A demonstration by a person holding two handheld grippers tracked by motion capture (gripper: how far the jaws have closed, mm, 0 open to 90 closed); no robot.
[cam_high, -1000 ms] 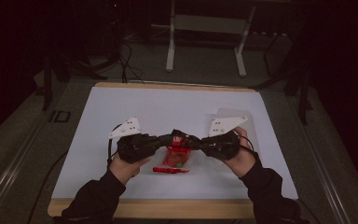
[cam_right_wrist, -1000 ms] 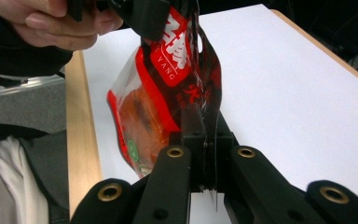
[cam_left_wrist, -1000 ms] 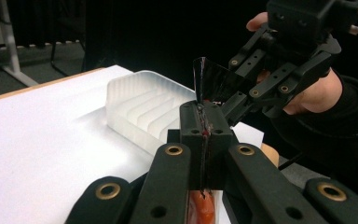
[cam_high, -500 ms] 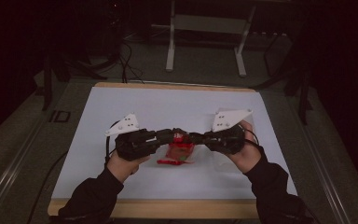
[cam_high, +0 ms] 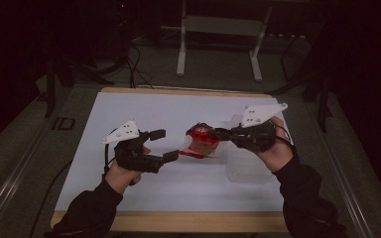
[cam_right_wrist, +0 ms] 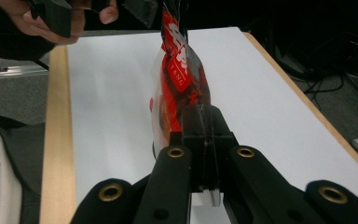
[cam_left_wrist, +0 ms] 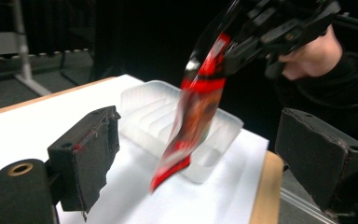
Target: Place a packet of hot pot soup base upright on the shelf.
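From my remote station I count two grippers, one red packet and one clear plastic tray on the white table [cam_high: 129,193]. My right gripper [cam_high: 213,133] has its jaws pressed together on the top edge of the red packet [cam_high: 202,143], which hangs clear of the table just left of that gripper, near the middle of the white surface; in the right gripper view the packet [cam_right_wrist: 179,88] stands pinched between the two black jaws, white lettering on its red face. My left gripper [cam_high: 164,145] has let go: its two jaws stand wide apart with nothing between them, just left of the packet and not touching it. In the left gripper view the packet [cam_left_wrist: 193,112] dangles tilted and blurred from the other gripper, in front of the clear plastic tray [cam_left_wrist: 144,105], which has ribs along its floor; I cannot tell whether the packet's lower tip touches the tray. From above, the tray [cam_high: 245,171] lies faint on the table beneath my right hand [cam_high: 277,151], near the table's right edge. My left hand [cam_high: 121,171] holds its gripper low over the table's left half.
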